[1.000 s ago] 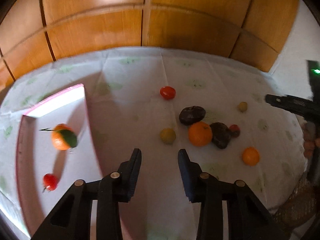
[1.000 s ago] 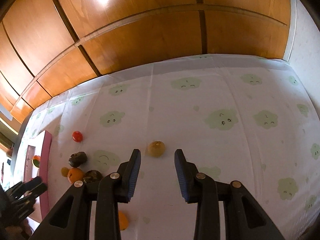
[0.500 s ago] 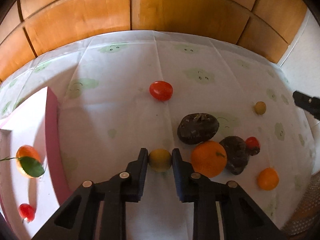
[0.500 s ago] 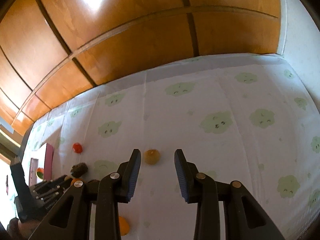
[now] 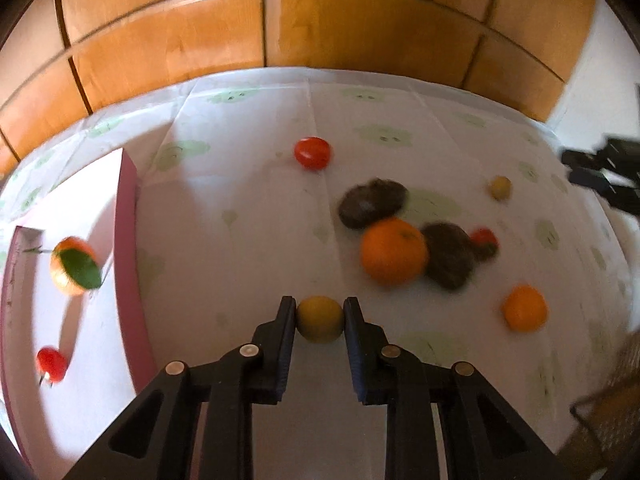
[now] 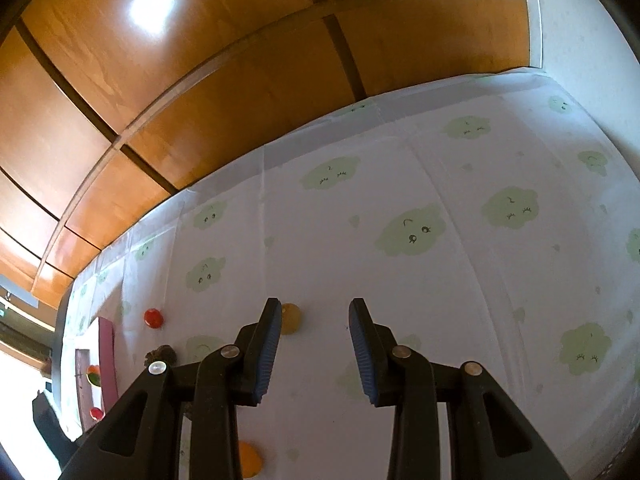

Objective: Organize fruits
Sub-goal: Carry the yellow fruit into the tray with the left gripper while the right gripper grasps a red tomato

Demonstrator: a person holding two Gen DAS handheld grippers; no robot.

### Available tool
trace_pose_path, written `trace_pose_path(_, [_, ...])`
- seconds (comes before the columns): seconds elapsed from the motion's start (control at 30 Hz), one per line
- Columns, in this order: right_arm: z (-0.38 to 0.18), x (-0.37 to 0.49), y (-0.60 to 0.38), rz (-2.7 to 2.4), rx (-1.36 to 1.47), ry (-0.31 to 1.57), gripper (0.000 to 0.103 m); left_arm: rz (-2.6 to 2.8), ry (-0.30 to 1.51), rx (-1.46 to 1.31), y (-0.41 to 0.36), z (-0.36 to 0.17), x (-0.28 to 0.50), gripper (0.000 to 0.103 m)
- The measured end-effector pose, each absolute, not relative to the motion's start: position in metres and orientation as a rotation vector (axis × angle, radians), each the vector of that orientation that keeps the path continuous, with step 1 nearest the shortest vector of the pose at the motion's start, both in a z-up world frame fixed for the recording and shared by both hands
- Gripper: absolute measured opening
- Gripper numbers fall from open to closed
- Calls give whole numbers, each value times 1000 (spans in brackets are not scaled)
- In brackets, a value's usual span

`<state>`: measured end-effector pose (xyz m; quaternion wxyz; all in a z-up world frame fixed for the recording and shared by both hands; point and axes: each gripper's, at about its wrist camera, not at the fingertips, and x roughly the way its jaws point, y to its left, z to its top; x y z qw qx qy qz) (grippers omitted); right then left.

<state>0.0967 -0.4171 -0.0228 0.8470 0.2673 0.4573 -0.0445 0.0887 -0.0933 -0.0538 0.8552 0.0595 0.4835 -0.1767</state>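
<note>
My left gripper [image 5: 319, 319] is shut on a small yellow fruit [image 5: 320, 319], held just above the white cloth. A pink tray [image 5: 126, 240] at the left holds a leafy orange [image 5: 74, 266] and a small red fruit [image 5: 51, 363]. On the cloth lie a red tomato [image 5: 312, 153], a large orange [image 5: 394, 251], two dark fruits [image 5: 372, 202], a small orange [image 5: 525, 308] and a small yellow fruit [image 5: 500, 188]. My right gripper [image 6: 315, 322] is open and empty above the cloth, with a small yellow-brown fruit [image 6: 291, 318] just beyond its left finger.
Wooden panels [image 5: 280, 28] close the far side of the table. A wicker basket edge [image 5: 608, 412] shows at lower right in the left wrist view. The white cloth [image 6: 440, 240] with green cloud prints stretches to the right.
My left gripper has closed on the small yellow fruit and lifted back slightly. My right gripper has tilted upward and shifted right, staying open.
</note>
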Motion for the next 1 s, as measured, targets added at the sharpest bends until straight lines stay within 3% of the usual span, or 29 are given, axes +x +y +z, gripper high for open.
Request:
trace_pose_path(0.57, [-48, 112, -382, 37, 610, 1078, 35, -431, 925, 171, -104, -68, 47, 25])
trace_pose_path(0.83, [-64, 120, -312, 258, 408, 1216, 35, -439, 912, 149, -100, -68, 45, 25])
trace_pose_path(1.0, [-70, 124, -308, 282, 423, 1238, 35, -440, 911, 137, -99, -68, 45, 25])
